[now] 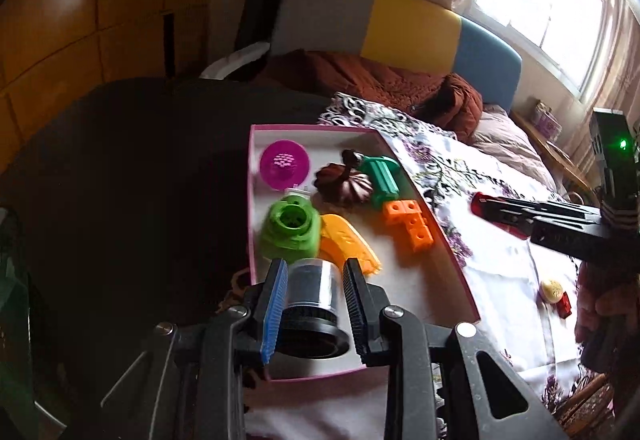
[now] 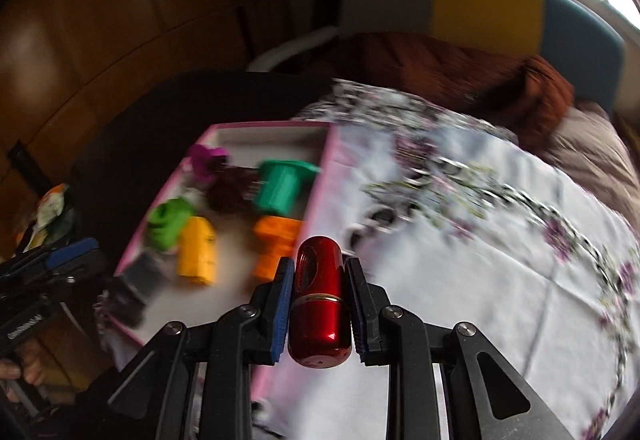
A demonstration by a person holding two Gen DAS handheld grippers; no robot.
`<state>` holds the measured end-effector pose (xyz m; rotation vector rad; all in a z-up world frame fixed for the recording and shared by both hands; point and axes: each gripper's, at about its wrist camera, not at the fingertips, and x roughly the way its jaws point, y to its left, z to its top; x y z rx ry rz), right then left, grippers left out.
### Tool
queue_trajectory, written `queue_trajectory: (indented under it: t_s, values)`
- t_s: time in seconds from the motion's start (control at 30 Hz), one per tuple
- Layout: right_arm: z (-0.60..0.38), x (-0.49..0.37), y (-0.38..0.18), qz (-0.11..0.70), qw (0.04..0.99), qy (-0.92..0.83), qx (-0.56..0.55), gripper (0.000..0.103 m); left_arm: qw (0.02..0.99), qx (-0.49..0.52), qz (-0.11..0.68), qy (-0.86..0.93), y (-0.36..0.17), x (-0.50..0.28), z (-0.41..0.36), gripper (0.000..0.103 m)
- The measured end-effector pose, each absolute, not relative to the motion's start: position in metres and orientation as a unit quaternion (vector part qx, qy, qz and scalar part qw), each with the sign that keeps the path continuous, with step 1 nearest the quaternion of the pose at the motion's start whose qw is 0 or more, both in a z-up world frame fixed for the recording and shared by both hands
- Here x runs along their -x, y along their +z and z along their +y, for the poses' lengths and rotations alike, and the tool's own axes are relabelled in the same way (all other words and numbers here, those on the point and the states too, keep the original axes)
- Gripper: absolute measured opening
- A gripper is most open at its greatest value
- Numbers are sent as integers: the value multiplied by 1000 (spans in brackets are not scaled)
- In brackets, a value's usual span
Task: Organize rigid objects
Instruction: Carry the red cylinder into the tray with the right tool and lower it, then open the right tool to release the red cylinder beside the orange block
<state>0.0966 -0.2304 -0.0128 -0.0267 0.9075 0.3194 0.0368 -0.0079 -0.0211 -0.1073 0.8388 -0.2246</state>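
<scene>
A: In the left wrist view, what is held?

B: A silver cylinder with a black base (image 1: 314,304) is clamped between the pads of the left gripper (image 1: 315,306), over the near end of the pink-rimmed box (image 1: 448,240). The green piece (image 1: 291,230) and the yellow-orange piece (image 1: 348,242) lie just beyond it, so the cylinder is best lowered onto the bare floor nearer the camera before the jaws are parted. A cream ball (image 1: 551,290) is left on the patterned cloth (image 1: 500,268), outside the box.

A: And the right wrist view?

B: The right gripper (image 2: 318,304) is closed on a red capsule (image 2: 319,304), gripped at its middle, above the cloth beside the box's right wall (image 2: 320,176). The view is blurred, so exact height cannot be told. The capsule should be carried over the wall, clear of the orange block (image 2: 276,244), and set down where the left tool is not crowded.
</scene>
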Motion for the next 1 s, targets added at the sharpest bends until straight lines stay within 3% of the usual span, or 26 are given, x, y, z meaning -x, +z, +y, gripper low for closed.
queue_trajectory:
  t_s: [0.3, 0.63, 1.0]
  values:
    - [-156, -139, -50, 472, 860, 188, 58, 26, 902, 69, 417, -92, -29, -42, 11, 29]
    - [-155, -147, -72, 485, 856, 174, 43, 28, 898, 67, 425, -95, -35, -43, 9, 29]
    - [-183, -114, -38, 438, 884, 165, 9, 54, 902, 54, 416, -100, -26, -36, 0, 31]
